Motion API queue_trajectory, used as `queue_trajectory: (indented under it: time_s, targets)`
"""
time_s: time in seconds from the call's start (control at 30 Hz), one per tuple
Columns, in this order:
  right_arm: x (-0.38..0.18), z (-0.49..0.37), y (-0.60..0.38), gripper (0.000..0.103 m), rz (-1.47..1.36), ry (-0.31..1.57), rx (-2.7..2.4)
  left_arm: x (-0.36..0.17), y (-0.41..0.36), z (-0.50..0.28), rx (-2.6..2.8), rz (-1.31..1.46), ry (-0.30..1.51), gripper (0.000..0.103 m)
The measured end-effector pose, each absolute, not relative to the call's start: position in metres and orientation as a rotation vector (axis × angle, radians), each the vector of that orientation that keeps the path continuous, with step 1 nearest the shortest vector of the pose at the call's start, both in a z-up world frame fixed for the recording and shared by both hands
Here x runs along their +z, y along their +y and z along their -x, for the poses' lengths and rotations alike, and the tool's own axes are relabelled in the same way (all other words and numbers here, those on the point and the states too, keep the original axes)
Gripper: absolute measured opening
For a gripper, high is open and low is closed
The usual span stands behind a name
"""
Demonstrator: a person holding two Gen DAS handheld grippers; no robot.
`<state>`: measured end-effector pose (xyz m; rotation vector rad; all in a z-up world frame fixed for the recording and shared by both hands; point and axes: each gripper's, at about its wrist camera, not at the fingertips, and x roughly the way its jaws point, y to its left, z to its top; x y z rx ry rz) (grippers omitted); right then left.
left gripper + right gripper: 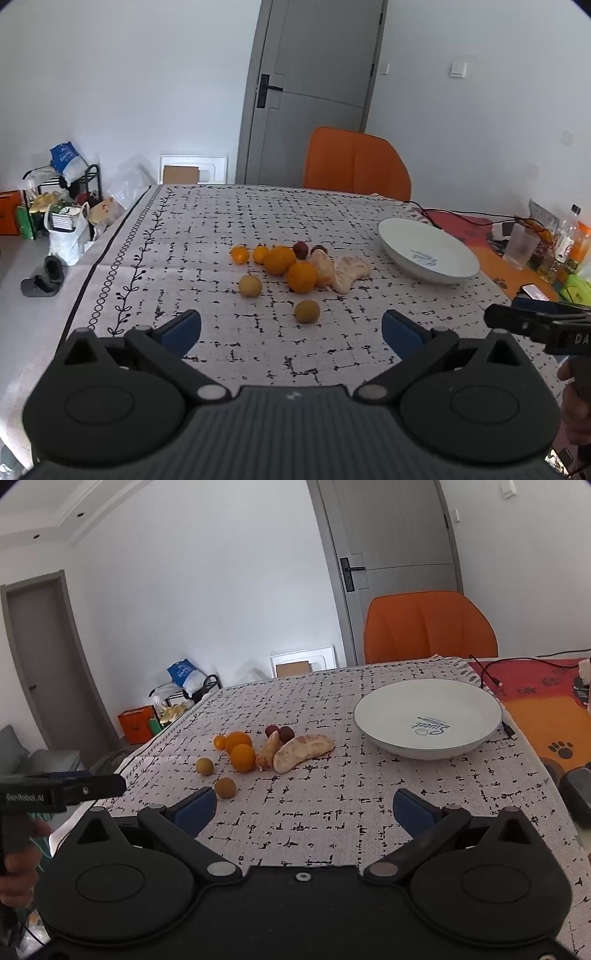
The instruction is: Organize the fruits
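Hovering over a table draped in a black-and-white cloth, the left hand-held gripper fills the lower frame of its own view, jaws spread wide and holding nothing. At frame centre lie the fruits: small oranges, two yellow-green fruits, two dark red ones and peeled pale segments, all clustered on the cloth. To their right, apart from them, sits a white plate. In the right wrist view, the right hand-held gripper also gapes wide, empty, low in frame.
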<state>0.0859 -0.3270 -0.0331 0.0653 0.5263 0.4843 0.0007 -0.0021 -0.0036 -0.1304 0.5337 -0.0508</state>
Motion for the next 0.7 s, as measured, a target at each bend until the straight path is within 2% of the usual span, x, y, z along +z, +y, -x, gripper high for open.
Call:
queue_trajectory:
  time_s: [0.7]
  targets:
    - [-0.0292, -0.0843, -0.3287, 0.103, -0.059, 0.507, 0.453, -0.0011, -0.0011, 0.0027, -0.041, 0.133, 0.515, 0.103]
